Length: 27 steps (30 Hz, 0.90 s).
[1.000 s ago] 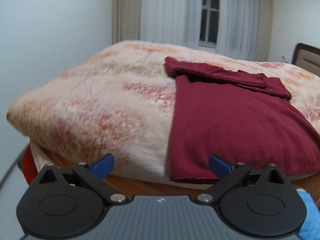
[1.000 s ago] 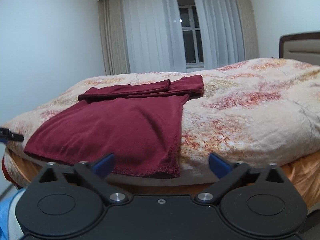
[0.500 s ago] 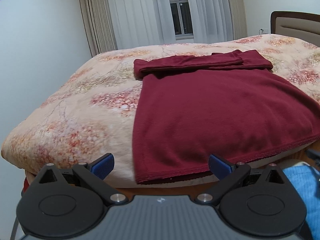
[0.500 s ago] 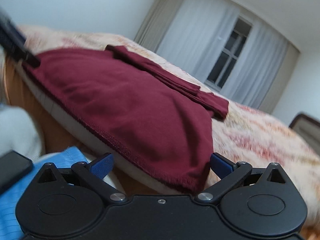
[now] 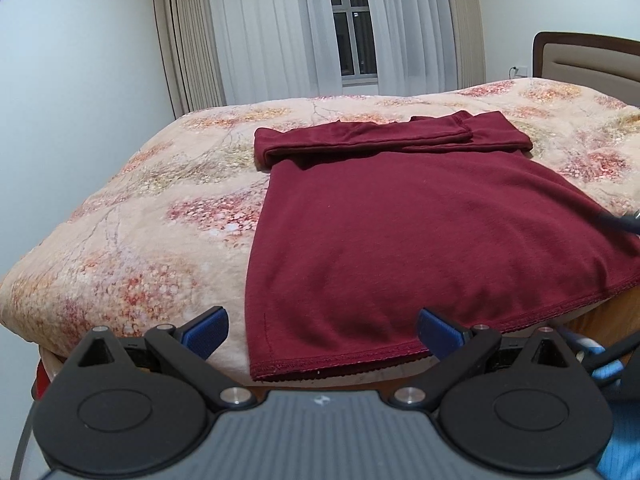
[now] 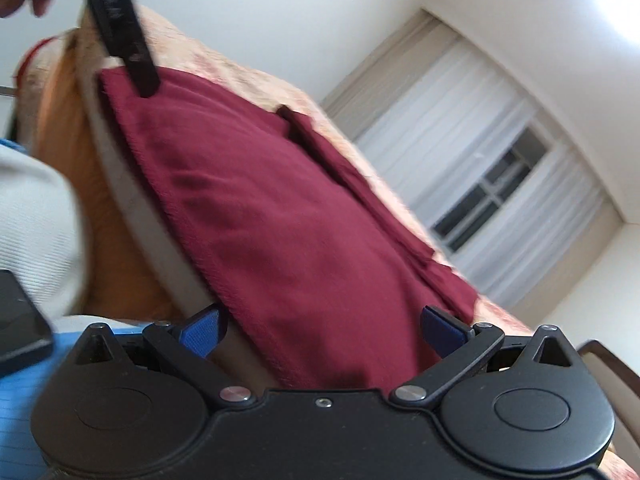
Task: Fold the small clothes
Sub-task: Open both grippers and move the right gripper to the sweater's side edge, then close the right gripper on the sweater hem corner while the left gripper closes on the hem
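The left gripper (image 5: 322, 330) stands with its jaws spread wide and nothing between them, poised just short of the near-left corner of the hem. The right gripper (image 6: 320, 330) is likewise spread and empty, tilted hard over to one side, with the hem edge lying between its 2 blue fingertips (image 6: 200, 334) though not yet pinched. Between and beyond them lies the maroon garment (image 5: 420, 232), spread flat on the floral blanket (image 5: 140, 220) with its hem hanging slightly over the near edge of the bed (image 6: 132, 216). At its far end the sleeves (image 5: 380, 140) are already laid across the top in a narrow folded band, so 1 stage of the fold looks done. What seems left is the main fold: I judge that both hem corners must be caught and carried up toward the sleeve band, perhaps with a further fold after that to make a compact bundle. Behind the bed are sheer curtains (image 5: 280, 28) over a window, and a headboard (image 5: 588, 56) at the right.
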Each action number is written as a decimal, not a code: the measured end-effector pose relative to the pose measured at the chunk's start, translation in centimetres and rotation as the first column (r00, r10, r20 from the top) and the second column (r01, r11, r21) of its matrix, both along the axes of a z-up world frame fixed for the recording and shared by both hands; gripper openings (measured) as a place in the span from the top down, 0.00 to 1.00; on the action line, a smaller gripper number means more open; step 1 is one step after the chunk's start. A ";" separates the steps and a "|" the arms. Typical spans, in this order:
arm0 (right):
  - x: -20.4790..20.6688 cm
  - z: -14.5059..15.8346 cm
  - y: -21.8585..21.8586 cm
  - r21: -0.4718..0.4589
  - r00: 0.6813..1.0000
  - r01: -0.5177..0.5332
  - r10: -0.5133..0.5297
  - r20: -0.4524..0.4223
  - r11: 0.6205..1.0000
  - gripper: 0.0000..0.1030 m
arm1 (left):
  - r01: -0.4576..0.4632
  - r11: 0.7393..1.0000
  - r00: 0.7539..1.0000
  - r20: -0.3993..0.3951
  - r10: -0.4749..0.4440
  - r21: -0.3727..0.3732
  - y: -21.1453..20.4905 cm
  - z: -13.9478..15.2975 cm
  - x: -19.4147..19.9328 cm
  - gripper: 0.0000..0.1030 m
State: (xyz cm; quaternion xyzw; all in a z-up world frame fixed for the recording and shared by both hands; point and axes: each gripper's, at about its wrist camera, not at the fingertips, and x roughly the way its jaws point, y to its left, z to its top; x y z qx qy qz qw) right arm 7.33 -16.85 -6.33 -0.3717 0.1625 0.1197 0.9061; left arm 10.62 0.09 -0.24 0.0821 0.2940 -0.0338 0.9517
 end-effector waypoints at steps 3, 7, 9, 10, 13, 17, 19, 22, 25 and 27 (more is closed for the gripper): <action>0.2 -0.3 0.8 -0.037 1.000 -0.008 0.009 0.021 0.999 0.01 | 0.002 1.000 1.000 -0.009 -0.002 -0.009 -0.1 -0.1 0.0 0.00; 1.2 -0.3 1.1 -0.048 0.998 0.023 -0.020 0.052 0.999 0.11 | 0.009 1.000 1.000 -0.004 -0.009 -0.004 -0.2 0.0 -0.4 0.00; 0.9 -0.1 0.8 -0.019 0.999 -0.006 0.007 0.043 1.000 0.22 | 0.015 1.000 1.000 0.002 -0.015 0.002 -0.2 0.0 -0.6 0.00; 0.6 0.0 0.5 -0.006 0.999 -0.023 0.023 0.034 1.000 0.33 | 0.018 1.000 1.000 0.006 -0.018 0.006 -0.2 -0.1 -0.7 0.00; -0.5 0.7 0.4 0.048 0.998 -0.047 0.046 0.032 0.998 0.78 | 0.039 0.999 0.999 0.020 -0.039 0.012 -0.3 -0.3 -1.0 0.00; -0.8 2.9 -0.2 0.186 0.999 -0.038 0.032 0.037 0.982 0.90 | 0.086 0.995 0.995 0.040 -0.088 0.045 -1.3 -0.8 -1.8 0.00; -0.6 4.3 -0.5 0.262 1.000 -0.031 0.029 0.013 0.965 0.91 | 0.109 0.991 0.992 0.063 -0.114 0.078 -2.1 -1.1 -2.2 0.00; -0.5 6.0 -1.2 0.349 0.999 -0.026 0.032 -0.011 0.937 0.91 | 0.133 0.983 0.985 0.095 -0.145 0.128 -3.4 -1.5 -2.3 0.00; -0.7 7.3 -1.9 0.412 0.999 -0.018 0.034 -0.033 0.911 0.91 | 0.147 0.977 0.981 0.102 -0.164 0.157 -4.8 -2.4 -1.2 0.00; -0.9 7.8 -1.8 0.441 0.999 -0.012 0.034 -0.041 0.898 0.91 | 0.136 0.977 0.984 0.088 -0.152 0.163 -5.9 -3.1 0.0 0.00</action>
